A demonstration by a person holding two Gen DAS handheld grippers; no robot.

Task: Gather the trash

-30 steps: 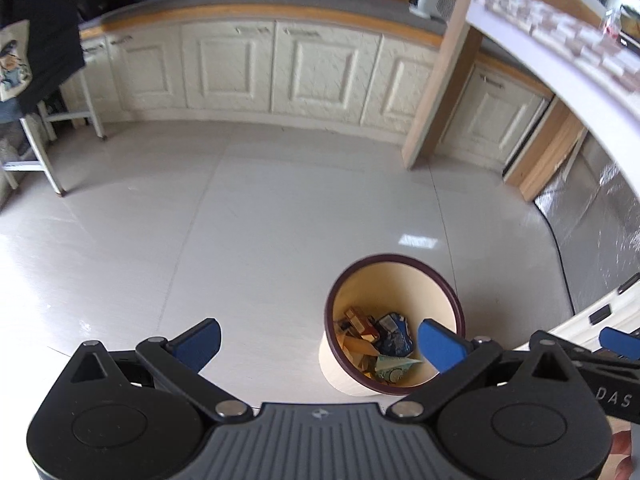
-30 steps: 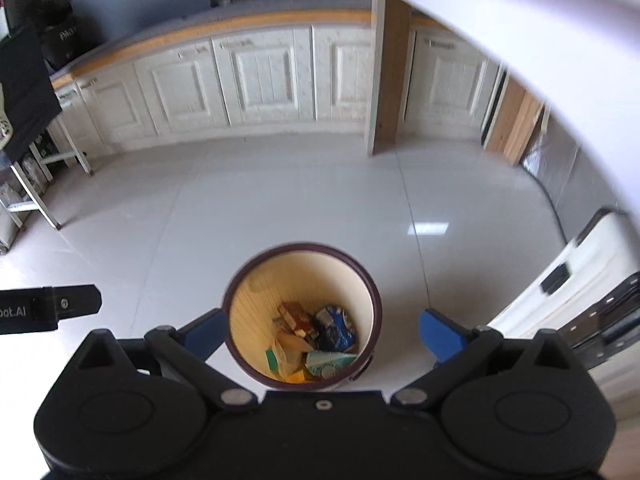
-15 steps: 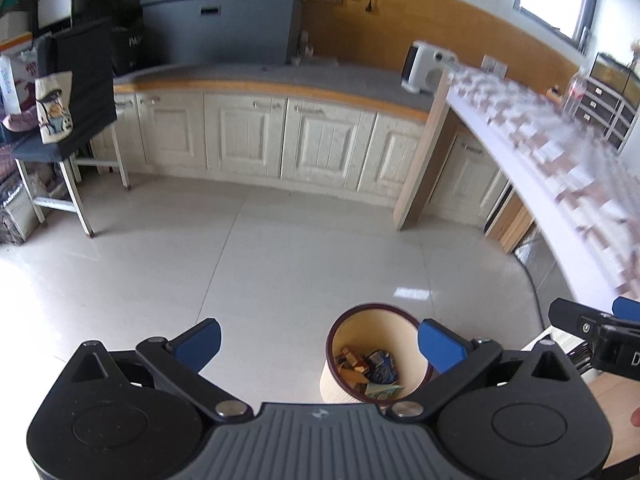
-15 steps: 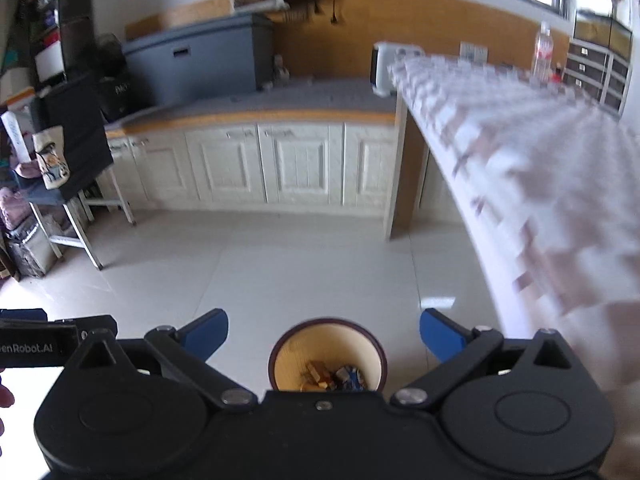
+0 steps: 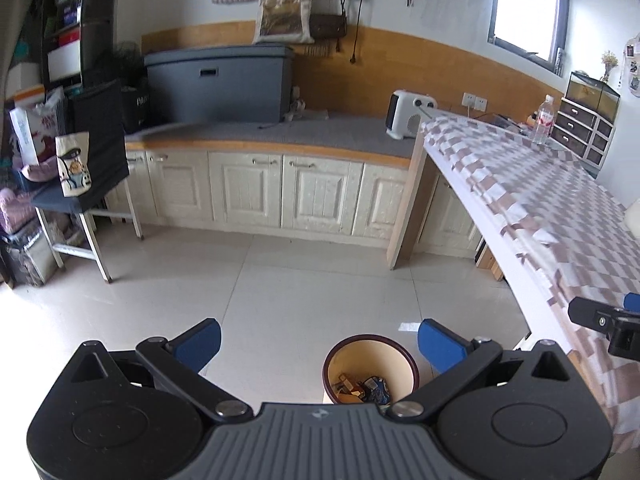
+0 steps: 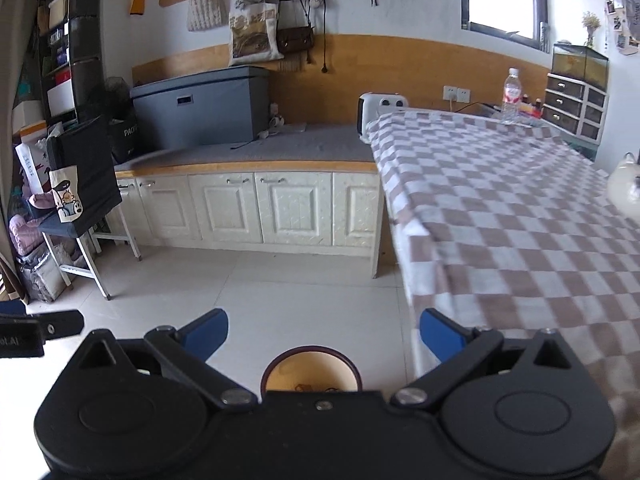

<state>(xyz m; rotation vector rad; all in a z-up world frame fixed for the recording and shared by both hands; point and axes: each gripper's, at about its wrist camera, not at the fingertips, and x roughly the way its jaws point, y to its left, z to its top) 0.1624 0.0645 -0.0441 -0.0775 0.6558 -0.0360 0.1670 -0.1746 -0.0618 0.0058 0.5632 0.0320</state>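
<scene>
A round bin with a dark rim and cream inside stands on the tiled floor beside the table; it holds several wrappers and scraps. In the right wrist view only its far rim shows above the gripper body. My left gripper is open and empty, high above the floor, with the bin under its right finger. My right gripper is open and empty, above the bin and at the table's edge. The right gripper's tip also shows in the left wrist view.
A table with a brown-and-white checked cloth fills the right side; a water bottle stands at its far end. White cabinets under a grey counter run along the back. A chair with a dark cloth stands at left.
Both grippers have risen well above the bin and tilted up, so the bin shrank to the bottom of each view and the counter, wall and tabletop came into sight. Both stayed open.
</scene>
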